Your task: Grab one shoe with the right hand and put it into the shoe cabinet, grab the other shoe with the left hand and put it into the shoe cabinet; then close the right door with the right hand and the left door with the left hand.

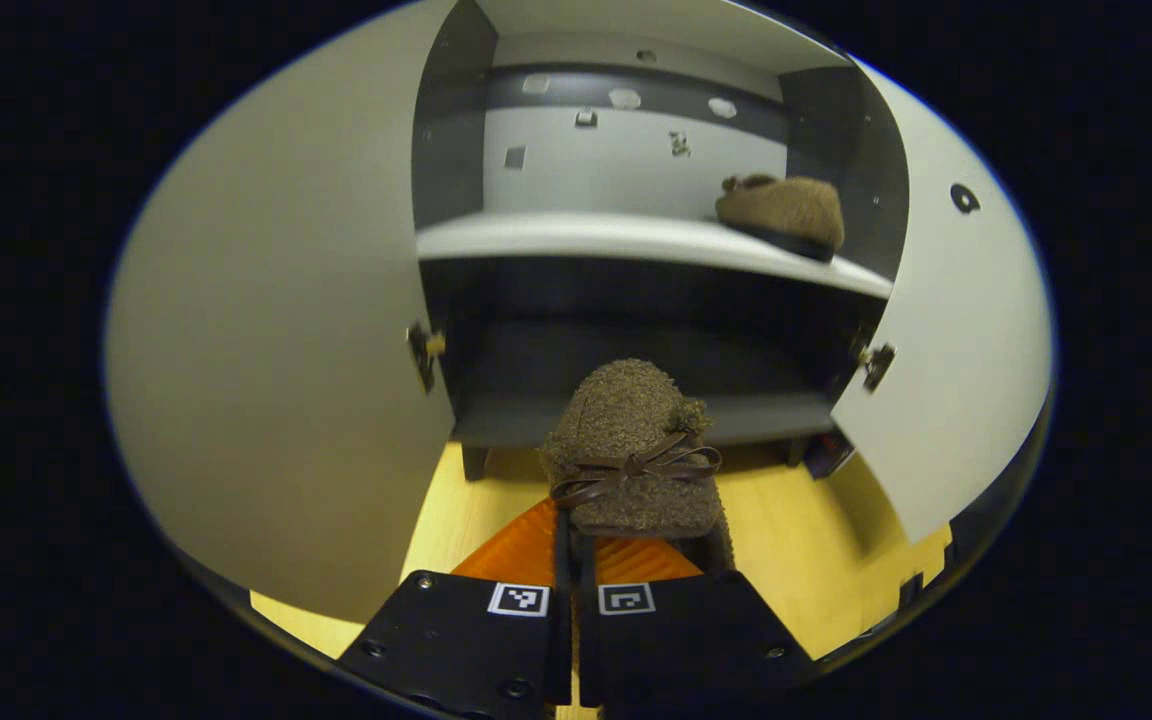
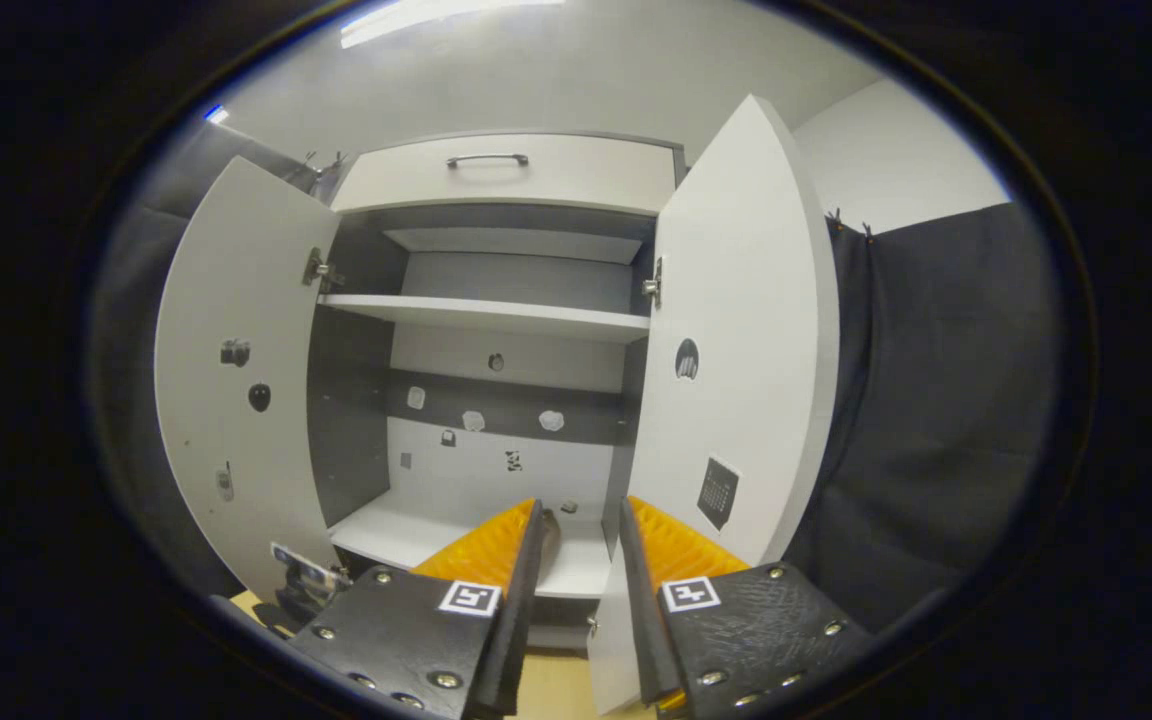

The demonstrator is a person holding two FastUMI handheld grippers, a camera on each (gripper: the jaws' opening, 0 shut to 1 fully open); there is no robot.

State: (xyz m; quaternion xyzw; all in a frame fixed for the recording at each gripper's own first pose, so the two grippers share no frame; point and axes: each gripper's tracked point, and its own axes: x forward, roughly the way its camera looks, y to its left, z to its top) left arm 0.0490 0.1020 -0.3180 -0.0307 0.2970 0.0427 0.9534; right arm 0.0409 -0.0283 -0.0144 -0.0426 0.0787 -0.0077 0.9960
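Pale wooden floor [image 1: 816,560] runs under a white shoe cabinet with dark grey inner walls [image 1: 636,170], both of its doors swung wide.

Seen in the left gripper view, the left tongs [image 1: 636,535] point level and straight at the cabinet's lowest opening, low over the floor. Their two fingers are drawn close together and clamp the rear of a brown fuzzy slipper with a dark ribbon bow [image 1: 633,450], its toe aimed forward and lying just before the front edge of the dark bottom shelf [image 1: 536,415]. Above it, a second brown fuzzy slipper [image 1: 784,212] rests on the white middle shelf [image 1: 576,237], at that shelf's right end near the front edge. The left door [image 1: 286,350] and right door [image 1: 946,350] flank the opening.

In the right gripper view, the right tongs [image 2: 579,545] are tilted upward before the cabinet, fingers parted with nothing between them, aimed between the white shelf's right end and the inner edge of the right door. A white top drawer with a metal bar handle [image 2: 488,160] caps the cabinet.
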